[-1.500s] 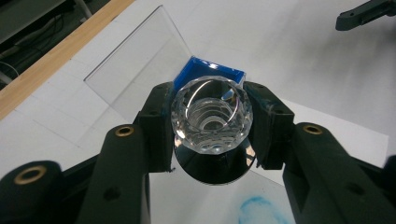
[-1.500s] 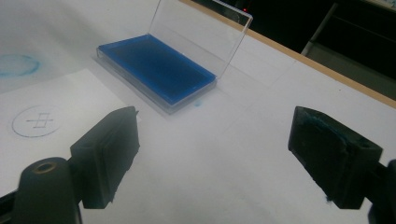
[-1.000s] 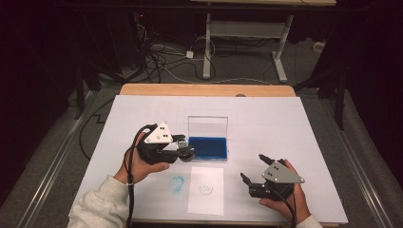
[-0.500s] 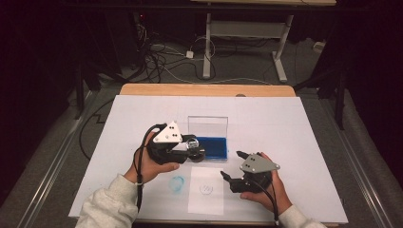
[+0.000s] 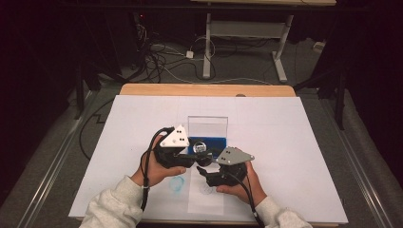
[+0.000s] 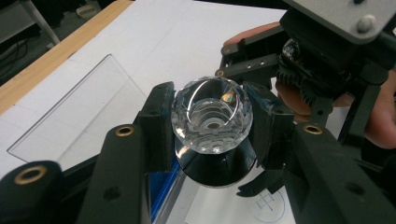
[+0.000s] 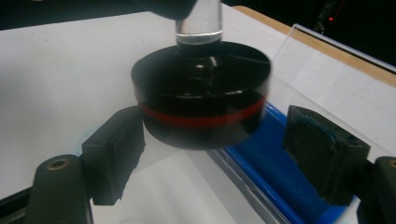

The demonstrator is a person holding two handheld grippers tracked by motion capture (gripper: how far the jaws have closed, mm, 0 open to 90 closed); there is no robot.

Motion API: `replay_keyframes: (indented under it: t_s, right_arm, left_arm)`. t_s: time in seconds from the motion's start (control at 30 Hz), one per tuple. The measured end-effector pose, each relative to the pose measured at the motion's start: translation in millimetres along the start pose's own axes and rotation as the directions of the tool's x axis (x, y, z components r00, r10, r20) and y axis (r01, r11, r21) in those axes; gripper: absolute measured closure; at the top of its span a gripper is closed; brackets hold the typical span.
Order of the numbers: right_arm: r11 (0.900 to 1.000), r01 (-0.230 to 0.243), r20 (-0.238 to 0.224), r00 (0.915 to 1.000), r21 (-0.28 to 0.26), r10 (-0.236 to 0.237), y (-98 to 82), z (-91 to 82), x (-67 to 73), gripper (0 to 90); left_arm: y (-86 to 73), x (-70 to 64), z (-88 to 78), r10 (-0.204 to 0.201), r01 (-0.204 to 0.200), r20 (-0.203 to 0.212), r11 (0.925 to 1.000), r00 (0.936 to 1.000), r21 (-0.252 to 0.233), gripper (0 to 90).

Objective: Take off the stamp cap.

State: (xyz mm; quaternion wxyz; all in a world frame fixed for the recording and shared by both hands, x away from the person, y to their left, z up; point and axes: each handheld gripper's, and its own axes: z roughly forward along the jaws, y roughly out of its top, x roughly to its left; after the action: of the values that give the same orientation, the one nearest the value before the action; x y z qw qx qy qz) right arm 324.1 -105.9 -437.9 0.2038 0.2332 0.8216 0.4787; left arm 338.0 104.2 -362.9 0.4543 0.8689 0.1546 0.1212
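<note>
so my left gripper (image 6: pixel 212 140) pinches the glass knob (image 6: pixel 212 114) above the blue tray (image 5: pixel 209 142), black base (image 7: pixel 201 93) hanging free so my right gripper (image 7: pixel 229 154), jaws just closing but not touching, can probably grasp it.

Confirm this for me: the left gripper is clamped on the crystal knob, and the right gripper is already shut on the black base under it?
Not quite. The left gripper does clamp the crystal knob, but the right gripper is open: its jaws have been closing and flank the black base without touching, as the right gripper view shows.
</note>
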Motion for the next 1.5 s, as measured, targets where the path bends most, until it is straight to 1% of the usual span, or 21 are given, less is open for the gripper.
replay_keyframes:
  t_s: [0.1,0.17,0.2,0.23,0.3,0.33,0.43,0.47,0.5,0.57,0.6,0.63,0.83,0.93,1.03,1.13,1.27,1.37,1.43,1.5]
  right_arm:
    - [1.000,0.005,-0.008,1.0000,-0.004,-0.005,0.3,0.0,3.2,24.1]
    - [1.000,0.001,-0.011,0.9999,-0.028,-0.001,2.1,-3.7,4.3,25.0]
    - [0.999,0.000,-0.010,1.0000,-0.032,-0.001,2.5,-4.6,4.2,25.9]
    - [0.999,0.001,-0.002,1.0000,-0.033,-0.001,2.6,-5.1,4.6,26.7]
    - [0.999,-0.001,-0.001,1.0000,-0.037,0.001,2.3,-5.2,4.6,26.7]
    - [1.000,0.005,-0.003,1.0000,-0.031,-0.005,1.5,-5.3,5.0,28.2]
    - [1.000,0.010,0.003,1.0000,-0.025,-0.009,0.7,-5.3,5.6,29.0]
    - [1.000,0.025,0.005,0.9997,-0.008,-0.025,-0.3,-4.6,6.3,31.4]
    - [1.000,0.025,0.007,0.9997,0.000,-0.025,-0.8,-4.6,7.2,33.4]
    - [0.999,0.038,0.005,0.9993,0.000,-0.038,-1.0,-4.8,8.1,37.6]
    - [0.999,0.038,0.005,0.9993,0.000,-0.038,-1.0,-4.8,8.1,37.6]
    - [0.999,0.047,0.019,0.9987,0.003,-0.047,-0.7,-5.4,9.7,37.9]
    - [0.998,0.059,0.024,0.9980,0.002,-0.059,-0.8,-6.7,10.0,38.4]
    - [0.998,0.062,0.017,0.9979,0.006,-0.062,-0.5,-7.5,9.8,38.5]
    - [0.997,0.077,0.018,0.9969,0.017,-0.077,0.8,-9.7,10.3,38.7]
    - [0.995,0.099,0.012,0.9950,0.032,-0.099,1.4,-10.7,10.2,38.7]
    - [0.994,0.106,0.002,0.9944,0.039,-0.106,1.1,-11.5,10.2,38.7]
    - [0.994,0.099,-0.008,0.9951,0.041,-0.098,0.5,-11.2,10.0,38.7]
    - [0.998,0.062,-0.024,0.9979,0.024,-0.061,-0.3,-10.4,10.1,38.7]
    - [0.998,0.060,-0.026,0.9979,0.023,-0.059,-0.3,-10.0,10.3,38.6]
  left_arm:
    - [-2.9,0.0,0.5,-0.007,0.007,-0.005,1.0000,1.0000,0.002,54.8]
    - [-3.8,-0.8,1.6,-0.009,0.009,-0.015,0.9999,0.9998,0.009,54.8]
    - [-4.1,-2.2,2.9,-0.013,0.013,-0.010,0.9999,0.9999,0.006,54.8]
    - [-4.1,-2.2,2.9,-0.013,0.013,-0.010,0.9999,0.9999,0.006,54.8]
    - [-3.7,-4.7,4.5,-0.009,0.009,-0.015,1.0000,0.9998,0.003,54.8]
    - [-3.3,-5.7,5.6,-0.007,0.007,-0.009,1.0000,0.9999,0.003,54.7]
    - [-2.5,-8.2,7.5,-0.005,0.005,-0.005,1.0000,1.0000,0.001,54.8]
    - [-2.3,-8.7,7.8,-0.005,0.005,-0.003,1.0000,1.0000,0.001,54.7]
    - [-2.3,-9.3,8.1,-0.005,0.005,-0.003,1.0000,1.0000,0.002,54.8]
    - [-2.2,-10.2,8.3,0.000,0.000,0.001,1.0000,1.0000,0.009,54.7]
    - [-2.3,-10.5,8.1,0.005,-0.005,0.001,0.9999,1.0000,0.011,54.7]
    - [-2.5,-10.6,7.9,0.004,-0.004,0.001,1.0000,1.0000,0.009,54.7]
    - [-3.2,-9.6,7.2,-0.006,0.006,0.008,1.0000,1.0000,0.001,54.8]
    - [-3.3,-10.1,6.9,-0.007,0.007,0.011,1.0000,0.9999,-0.003,54.7]
    - [-3.8,-9.1,6.4,-0.011,0.011,0.024,0.9999,0.9997,-0.008,54.8]
    - [-4.2,-8.7,6.3,-0.011,0.011,0.036,0.9999,0.9993,-0.001,54.8]
    - [-4.2,-9.1,6.8,-0.011,0.011,0.040,0.9999,0.9991,0.004,54.8]
    - [-4.2,-9.1,7.1,-0.005,0.005,0.042,0.9999,0.9991,0.010,54.8]
    - [-3.9,-11.5,6.7,0.009,-0.009,0.029,1.0000,0.9995,0.002,54.8]
    - [-2.6,-14.1,6.3,0.030,-0.030,0.017,0.9995,0.9994,0.005,54.9]
